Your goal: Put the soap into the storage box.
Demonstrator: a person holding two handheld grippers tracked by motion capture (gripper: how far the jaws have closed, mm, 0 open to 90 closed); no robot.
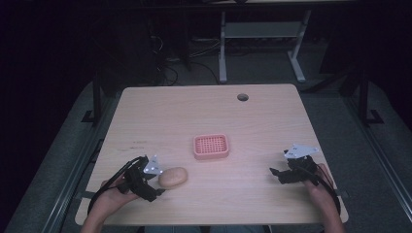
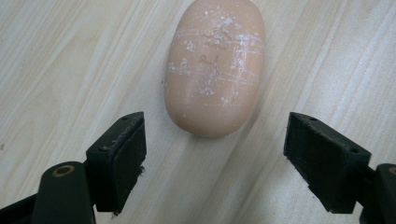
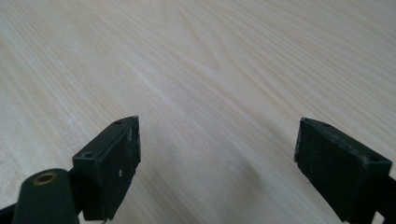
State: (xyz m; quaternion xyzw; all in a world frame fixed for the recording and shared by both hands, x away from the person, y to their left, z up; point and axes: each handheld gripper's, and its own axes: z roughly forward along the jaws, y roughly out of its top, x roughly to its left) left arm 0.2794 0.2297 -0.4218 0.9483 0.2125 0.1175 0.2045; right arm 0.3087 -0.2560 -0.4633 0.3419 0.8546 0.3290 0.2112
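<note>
A pale wooden table point(image 1: 204, 109) is being used as the work surface; a tan oval soap bar point(image 1: 173, 177) and a pink perforated tray point(image 1: 211, 146) are being carried on it, near each other.

potato's point(image 2: 214, 70) far end cut off by the top edge.

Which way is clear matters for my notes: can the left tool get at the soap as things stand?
Probably yes. The left tool is open, its jaws spread wider than the soap, which lies flat on the table just ahead of them. Nothing stands between them; the pink tray sits apart, farther back.
</note>
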